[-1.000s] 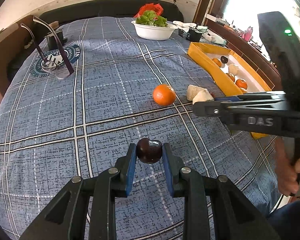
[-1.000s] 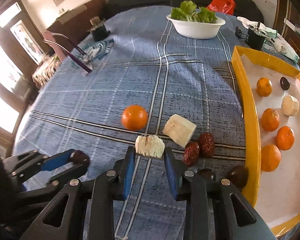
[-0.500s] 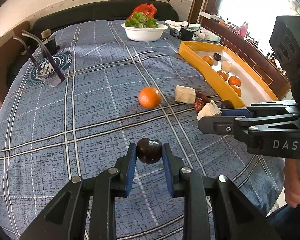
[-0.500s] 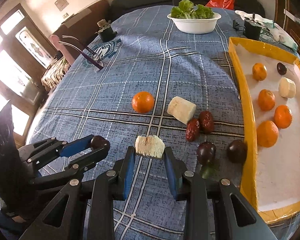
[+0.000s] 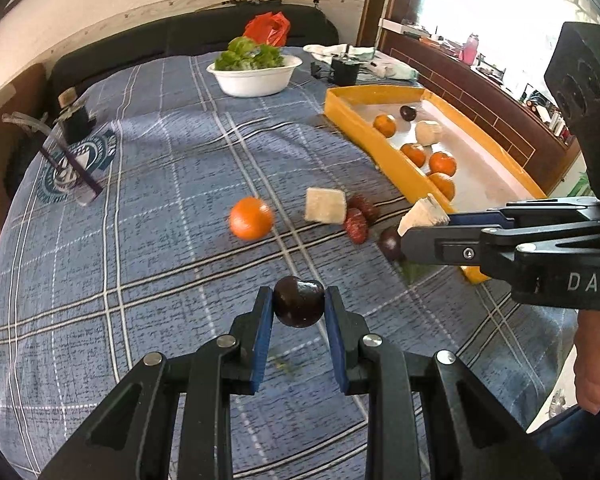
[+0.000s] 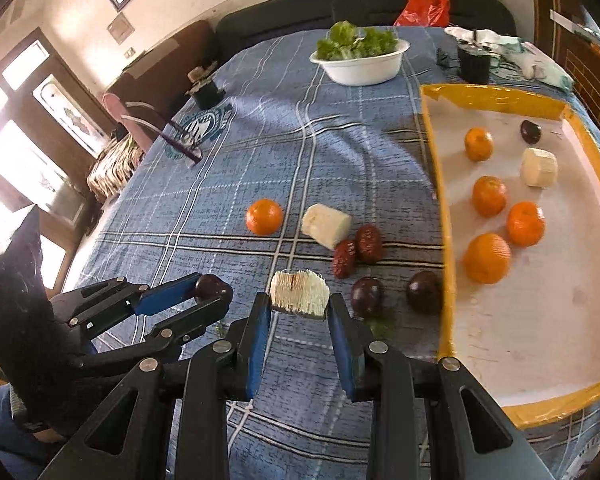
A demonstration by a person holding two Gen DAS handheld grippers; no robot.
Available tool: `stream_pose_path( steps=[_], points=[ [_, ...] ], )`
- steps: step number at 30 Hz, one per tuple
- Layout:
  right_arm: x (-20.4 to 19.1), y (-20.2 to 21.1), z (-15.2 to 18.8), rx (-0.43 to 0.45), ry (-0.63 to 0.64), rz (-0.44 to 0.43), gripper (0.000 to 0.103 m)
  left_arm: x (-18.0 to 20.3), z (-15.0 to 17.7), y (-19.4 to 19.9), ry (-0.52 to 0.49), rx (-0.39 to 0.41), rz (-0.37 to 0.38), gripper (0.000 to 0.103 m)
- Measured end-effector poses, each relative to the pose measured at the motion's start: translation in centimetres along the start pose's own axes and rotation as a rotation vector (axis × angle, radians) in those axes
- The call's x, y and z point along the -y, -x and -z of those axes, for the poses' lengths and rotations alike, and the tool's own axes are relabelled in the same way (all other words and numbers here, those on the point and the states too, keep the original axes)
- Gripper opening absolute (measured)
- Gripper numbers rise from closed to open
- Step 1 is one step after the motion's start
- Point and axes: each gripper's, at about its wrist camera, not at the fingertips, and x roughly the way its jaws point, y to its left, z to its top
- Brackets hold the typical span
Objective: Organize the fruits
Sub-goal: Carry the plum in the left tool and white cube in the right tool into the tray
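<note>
My left gripper is shut on a dark round plum, lifted over the blue checked cloth; the same plum shows in the right wrist view. My right gripper is shut on a white fibrous fruit chunk, also seen from the side as the chunk. On the cloth lie an orange, a white chunk, two red dates and two dark plums. The yellow tray at right holds several oranges, a white chunk and a plum.
A white bowl of greens stands at the far end, a red bag behind it. A clear stand with a purple strip and a small black item sit at far left. A person's hand holds the right gripper's handle.
Both grippers have risen and drawn back from the table with their fruit still held. More of the tray and the loose fruit now shows.
</note>
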Motion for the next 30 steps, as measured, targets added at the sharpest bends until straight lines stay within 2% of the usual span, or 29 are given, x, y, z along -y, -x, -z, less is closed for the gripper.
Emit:
stream_pose_path(
  steps=[9,20,30],
  points=[
    [3.4,3.0,0.1,0.05,-0.073,0.016,0.032,3.4,-2.6,0.1,-0.053,0.029,0.035,0.025],
    [10.2,5.9,1.3,0.079,-0.213,0.081,0.032,9.3,-5.1,-1.1,-0.121,0.037,0.111,0.025],
    [15.4,6.9,2.3,0.043,-0.274,0.115,0.032,15.3,-6.2,-4.0,-0.181,0.005,0.178,0.025]
  ],
)
